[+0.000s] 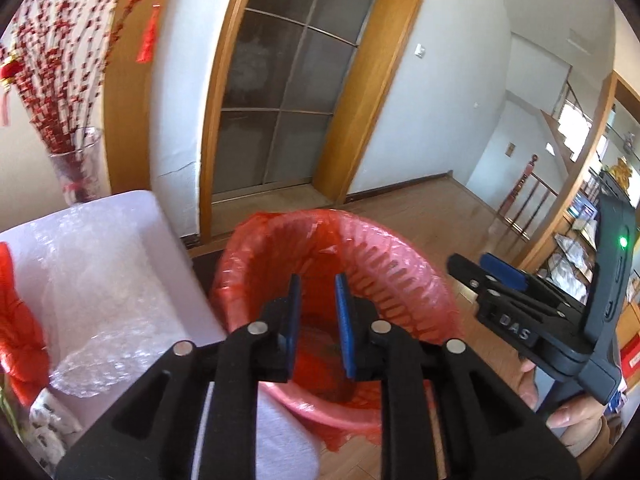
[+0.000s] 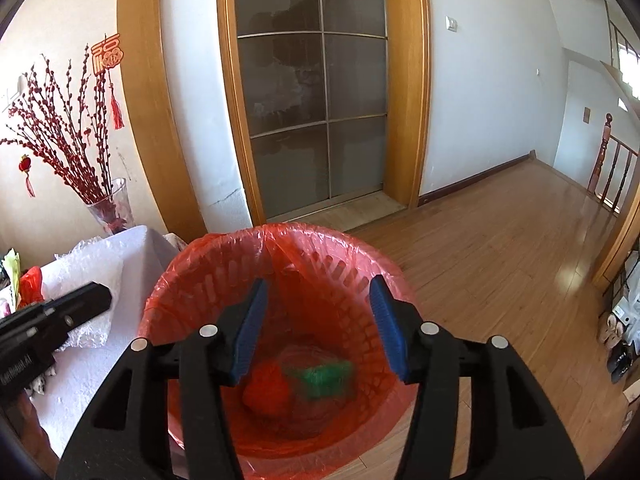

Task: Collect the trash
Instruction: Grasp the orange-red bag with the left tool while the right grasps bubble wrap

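Desk point(image 2: 132, 240), one: white top, at the left of the scene, near edge cut off by both frames.

Trash bin point(image 2: 276, 332), one: round slotted basket lined with a translucent red bag point(image 2: 224, 248) whose rim folds over the edge. It stands on the wooden floor point(image 2: 500, 248) just right of the desk, below both grippers.

Bubble wrap point(image 1: 100, 280), one crumpled clear sheet lying on the desk; its near end runs behind the left gripper's frame.

Trash in the bin, two pieces made out: a red wad point(image 2: 266, 390) and a green piece point(image 2: 326, 378) beside it at the bottom, both blurred through the liner. In the left wrist view the bin's floor is mostly hidden.

Red plastic item point(image 1: 18, 332), one, on the desk's left side, cut off by the frame edge; its kind cannot be told.

Vase point(image 2: 110, 208), one, clear glass holding red berry branches, at the desk's far end.

Left gripper point(image 1: 319, 308): over the bin, blue-padded fingers point(image 1: 344, 312) parted with a narrow gap, nothing between them.

Right gripper point(image 2: 318, 324): over the bin mouth, fingers point(image 2: 384, 320) spread wide, holding nothing.
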Motion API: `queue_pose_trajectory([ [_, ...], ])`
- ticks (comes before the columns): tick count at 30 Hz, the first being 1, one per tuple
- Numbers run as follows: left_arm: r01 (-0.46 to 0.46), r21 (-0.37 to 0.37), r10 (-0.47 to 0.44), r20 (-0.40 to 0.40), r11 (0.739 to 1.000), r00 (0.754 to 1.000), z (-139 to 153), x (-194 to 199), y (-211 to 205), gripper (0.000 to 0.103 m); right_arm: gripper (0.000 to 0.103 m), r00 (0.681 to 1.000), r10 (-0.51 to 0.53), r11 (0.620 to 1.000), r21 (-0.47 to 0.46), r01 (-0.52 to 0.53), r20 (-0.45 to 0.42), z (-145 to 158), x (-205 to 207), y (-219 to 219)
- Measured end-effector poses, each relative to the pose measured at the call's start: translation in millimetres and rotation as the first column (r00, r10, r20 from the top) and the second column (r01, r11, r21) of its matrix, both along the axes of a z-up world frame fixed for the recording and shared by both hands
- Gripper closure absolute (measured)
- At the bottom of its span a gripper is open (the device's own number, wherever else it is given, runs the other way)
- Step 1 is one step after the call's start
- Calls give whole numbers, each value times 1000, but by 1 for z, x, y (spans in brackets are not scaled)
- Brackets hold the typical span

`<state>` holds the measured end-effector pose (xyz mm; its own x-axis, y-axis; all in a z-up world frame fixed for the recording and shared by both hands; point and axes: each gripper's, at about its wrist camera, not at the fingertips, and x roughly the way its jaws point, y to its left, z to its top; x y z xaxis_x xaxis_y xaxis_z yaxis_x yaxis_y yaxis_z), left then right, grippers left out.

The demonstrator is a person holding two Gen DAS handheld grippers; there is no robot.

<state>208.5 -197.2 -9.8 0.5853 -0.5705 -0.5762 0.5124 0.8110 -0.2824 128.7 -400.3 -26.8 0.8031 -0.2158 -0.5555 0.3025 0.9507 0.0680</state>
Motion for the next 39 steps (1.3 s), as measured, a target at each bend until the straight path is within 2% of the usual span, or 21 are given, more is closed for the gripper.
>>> queue_pose_trajectory([
  [9,-122,65,117,72,990,990,11,-24,43,63,29,999,-9,999,-52,11,47,8,-12,24],
  [15,-221,92,208,131,971,969,18,-47,85,55,28,998,41,998,-41,-39,55,6,-12,50],
  [19,-302,113,279,180,947,943,21,-64,121,52,28,994,91,995,-33,-89,58,4,-11,74],
  [22,-380,125,350,207,917,913,21,-75,154,47,28,989,132,991,-43,-130,63,2,-10,96],
  [25,-468,146,428,238,872,872,21,-85,191,44,28,982,178,983,-60,-174,67,1,-9,121],
  [27,-530,166,484,251,832,838,17,-90,220,43,28,976,208,976,-73,-203,69,-1,-9,136],
  [32,-639,189,608,199,746,768,-2,-90,287,43,28,959,277,959,-72,-273,54,-8,-6,167],
  [36,-671,208,654,150,712,741,-16,-81,321,43,28,949,314,948,-64,-311,34,-14,-4,185],
  [39,-667,222,661,108,712,742,-27,-73,333,44,28,942,334,941,-72,-332,20,-17,-4,195],
])
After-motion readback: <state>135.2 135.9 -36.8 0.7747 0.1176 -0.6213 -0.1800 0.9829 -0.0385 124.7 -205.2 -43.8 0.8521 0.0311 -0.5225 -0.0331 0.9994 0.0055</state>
